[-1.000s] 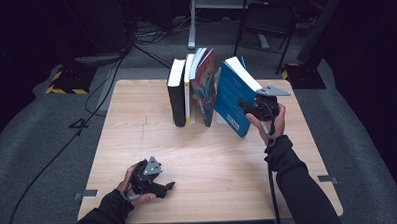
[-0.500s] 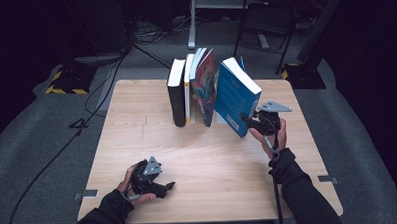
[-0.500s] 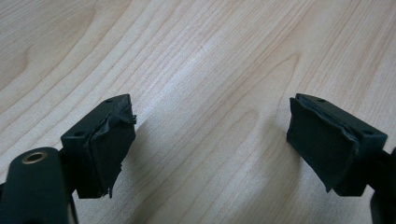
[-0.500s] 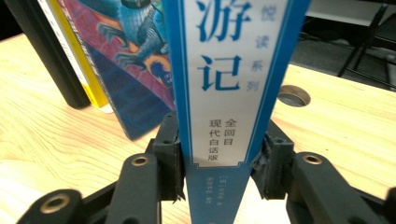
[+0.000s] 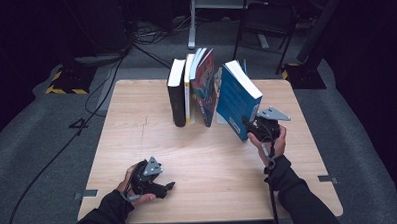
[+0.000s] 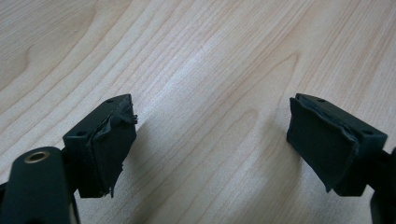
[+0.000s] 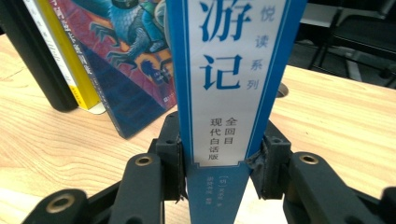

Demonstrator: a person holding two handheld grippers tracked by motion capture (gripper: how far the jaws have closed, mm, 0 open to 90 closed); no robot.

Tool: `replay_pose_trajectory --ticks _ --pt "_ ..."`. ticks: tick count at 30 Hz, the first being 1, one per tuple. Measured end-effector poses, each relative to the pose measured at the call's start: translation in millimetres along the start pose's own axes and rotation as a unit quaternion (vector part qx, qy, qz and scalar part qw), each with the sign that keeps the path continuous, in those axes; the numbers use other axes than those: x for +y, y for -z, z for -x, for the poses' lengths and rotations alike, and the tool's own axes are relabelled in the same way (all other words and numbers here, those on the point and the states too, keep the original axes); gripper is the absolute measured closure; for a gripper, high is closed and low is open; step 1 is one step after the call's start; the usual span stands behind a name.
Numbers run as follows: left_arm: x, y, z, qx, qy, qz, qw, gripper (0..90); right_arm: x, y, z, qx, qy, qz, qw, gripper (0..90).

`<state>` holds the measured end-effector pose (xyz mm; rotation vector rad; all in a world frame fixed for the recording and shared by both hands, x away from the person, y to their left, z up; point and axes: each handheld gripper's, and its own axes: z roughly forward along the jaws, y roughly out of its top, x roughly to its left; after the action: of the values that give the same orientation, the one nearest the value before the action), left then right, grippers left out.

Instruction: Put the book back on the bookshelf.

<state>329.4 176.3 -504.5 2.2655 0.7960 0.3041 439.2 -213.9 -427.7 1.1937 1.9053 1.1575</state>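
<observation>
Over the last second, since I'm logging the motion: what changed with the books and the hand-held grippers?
The right hand-held gripper, shut on the blue book at its spine, drew slightly back toward the person and the book came with it, tilted and apart from the row. The left hand-held gripper stayed open and low over the table; the black book and its neighbours did not move.

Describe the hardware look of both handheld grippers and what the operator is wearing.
Both are black: the left gripper and right gripper each carry a grey three-cornered top plate. Jaws are blocky, with worn, frayed black pads and brass-coloured pivot bushings. A black cable trails from the right one along the forearm. Dark long sleeves cover both arms.
</observation>
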Motion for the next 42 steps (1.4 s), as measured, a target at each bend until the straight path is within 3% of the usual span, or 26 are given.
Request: replay_pose_trajectory --ticks 7,15,17,23,34,40,42 --pt "0.1 -0.1 -0.1 0.000 0.001 0.000 1.0000 15.5 -2.2 2.7 -2.0 -0.008 -0.011 0.005 0.9999 61.1" --pt "0.6 -0.6 -0.3 -0.003 0.000 0.000 1.0000 15.1 6.2 -14.9 -16.9 -0.019 -0.003 0.013 0.9997 61.2" --pt "0.6 -0.6 -0.3 -0.003 0.000 0.000 1.0000 15.0 8.8 -20.7 -18.7 -0.025 -0.011 0.014 0.9995 61.2" --pt "0.5 -0.6 -0.3 -0.003 0.000 0.000 1.0000 15.2 15.2 -32.6 -18.9 -0.027 -0.031 0.019 0.9990 61.2" --pt "0.7 -0.6 -0.4 -0.004 0.000 -0.001 1.0000 15.1 21.1 -47.5 -21.4 -0.030 -0.026 0.024 0.9989 61.1" --pt "0.9 -0.9 -0.6 -0.005 -0.001 0.000 1.0000 14.9 25.4 -54.5 -15.8 -0.024 -0.040 0.035 0.9983 61.0" --pt "1.0 -1.0 -0.6 -0.005 -0.001 0.000 1.0000 14.9 27.1 -56.0 -18.3 -0.025 -0.032 0.035 0.9986 60.9"
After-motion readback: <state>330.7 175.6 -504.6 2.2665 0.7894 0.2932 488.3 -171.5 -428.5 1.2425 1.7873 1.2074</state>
